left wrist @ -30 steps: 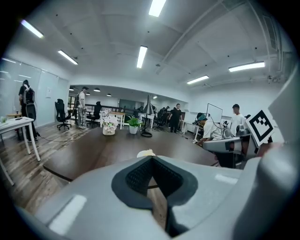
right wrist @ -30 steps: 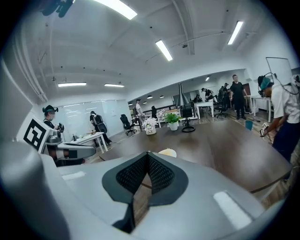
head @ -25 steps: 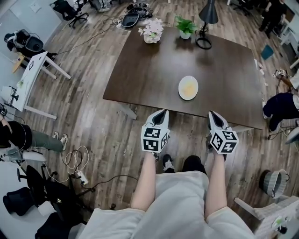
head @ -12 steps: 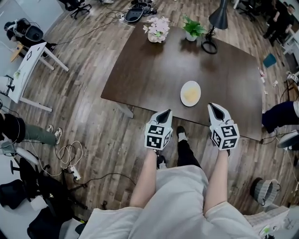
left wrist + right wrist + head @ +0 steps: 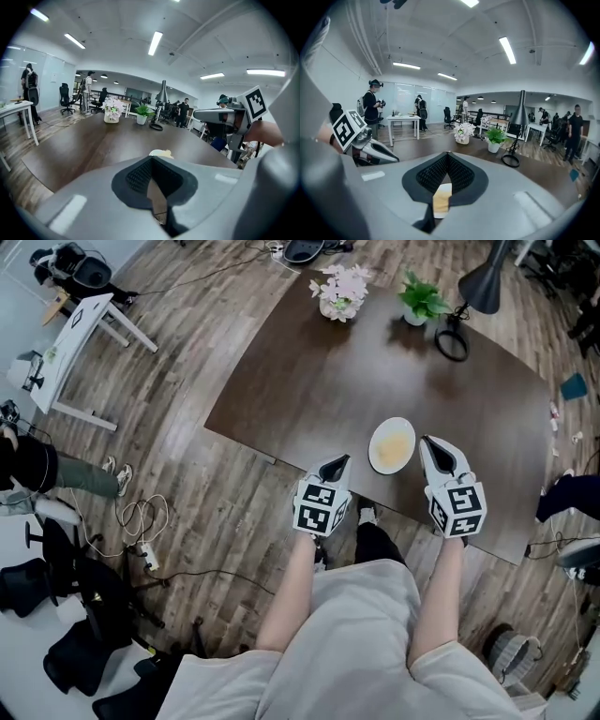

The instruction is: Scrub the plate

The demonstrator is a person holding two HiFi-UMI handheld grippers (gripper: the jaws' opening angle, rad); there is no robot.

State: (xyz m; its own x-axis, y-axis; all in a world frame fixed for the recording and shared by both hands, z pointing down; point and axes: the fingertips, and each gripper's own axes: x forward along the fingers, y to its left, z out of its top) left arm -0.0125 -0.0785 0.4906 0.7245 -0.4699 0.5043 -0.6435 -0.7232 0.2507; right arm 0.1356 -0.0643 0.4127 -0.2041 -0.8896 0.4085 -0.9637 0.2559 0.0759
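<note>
A white plate (image 5: 392, 445) with a yellowish patch in its middle lies near the front edge of the dark wooden table (image 5: 319, 371). My left gripper (image 5: 337, 461) is shut and empty, its tip over the table's edge just left of the plate. My right gripper (image 5: 428, 441) is shut too, its tip close beside the plate's right rim. In the left gripper view the plate (image 5: 161, 153) peeks over my shut jaws (image 5: 151, 158), with the right gripper (image 5: 197, 114) at the right. In the right gripper view a strip of the plate (image 5: 440, 199) shows through the jaws.
At the table's far side stand a vase of pink flowers (image 5: 341, 289), a small green pot plant (image 5: 422, 298) and a black desk lamp (image 5: 472, 292). A white side table (image 5: 80, 334) and cables (image 5: 141, 531) are on the wooden floor at the left. People stand in the background.
The person has walked up to the table. Both grippers have moved forward to its front edge, and the plate now lies between their tips. The right gripper has rolled.
</note>
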